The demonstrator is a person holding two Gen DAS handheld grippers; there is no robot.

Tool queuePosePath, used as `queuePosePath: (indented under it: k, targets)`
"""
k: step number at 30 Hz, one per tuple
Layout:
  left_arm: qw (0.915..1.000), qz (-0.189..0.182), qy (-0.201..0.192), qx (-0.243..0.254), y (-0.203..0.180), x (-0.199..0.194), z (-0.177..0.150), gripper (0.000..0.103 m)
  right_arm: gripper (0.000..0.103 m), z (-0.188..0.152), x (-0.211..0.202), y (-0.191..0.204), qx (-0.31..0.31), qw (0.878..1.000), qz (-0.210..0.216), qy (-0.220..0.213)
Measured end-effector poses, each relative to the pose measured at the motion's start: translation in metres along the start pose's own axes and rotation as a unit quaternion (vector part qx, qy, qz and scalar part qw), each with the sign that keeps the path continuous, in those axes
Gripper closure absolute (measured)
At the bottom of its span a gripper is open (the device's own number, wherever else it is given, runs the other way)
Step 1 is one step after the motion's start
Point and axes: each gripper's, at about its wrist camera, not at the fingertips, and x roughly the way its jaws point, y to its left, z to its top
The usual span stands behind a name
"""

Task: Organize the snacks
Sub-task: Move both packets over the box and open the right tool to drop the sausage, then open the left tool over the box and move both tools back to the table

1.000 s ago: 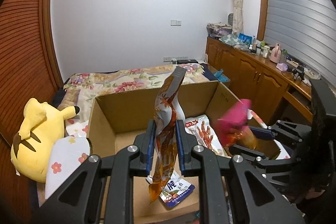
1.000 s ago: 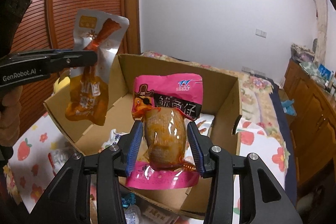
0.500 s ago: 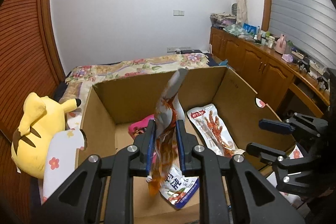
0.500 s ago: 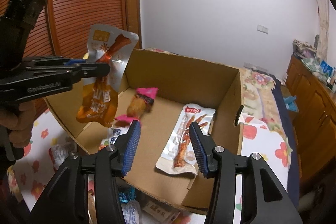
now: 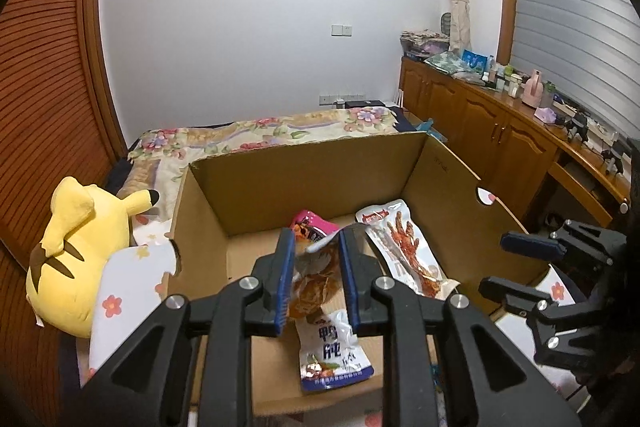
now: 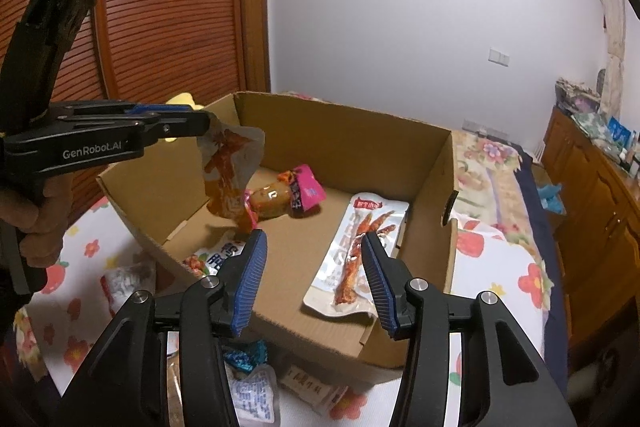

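An open cardboard box (image 5: 304, 183) (image 6: 360, 143) stands on the bed. My left gripper (image 5: 314, 267) is open over it; the orange snack packet (image 5: 316, 279) (image 6: 232, 171) drops from between its fingers, just below the tips. My right gripper (image 6: 312, 275) is open and empty above the box's near wall; it also shows in the left wrist view (image 5: 520, 267). In the box lie a pink packet (image 6: 290, 197) (image 5: 314, 227), a long chicken-feet packet (image 6: 356, 251) (image 5: 404, 247) and a white-and-blue packet (image 5: 332, 355) (image 6: 212, 255).
A yellow plush toy (image 5: 76, 251) sits left of the box. Several loose snack packets (image 6: 256, 387) lie on the floral sheet in front of the box. Wooden cabinets (image 5: 500, 139) with clutter run along the right. A slatted wooden door (image 6: 160, 7) is at left.
My right gripper opened and the pink packet fell into the box. My left gripper has now opened too, and the orange packet has slipped down from its fingers.
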Motion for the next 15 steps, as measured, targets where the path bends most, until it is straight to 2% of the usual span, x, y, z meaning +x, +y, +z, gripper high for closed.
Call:
queuePosePath:
  k: [15]
  targets:
    - [0.9997,-0.006,-0.024,0.0,0.005,-0.074,-0.032,0.079,0.052,-0.012,-0.055,0.039,-0.003,1.0,-0.006,-0.015]
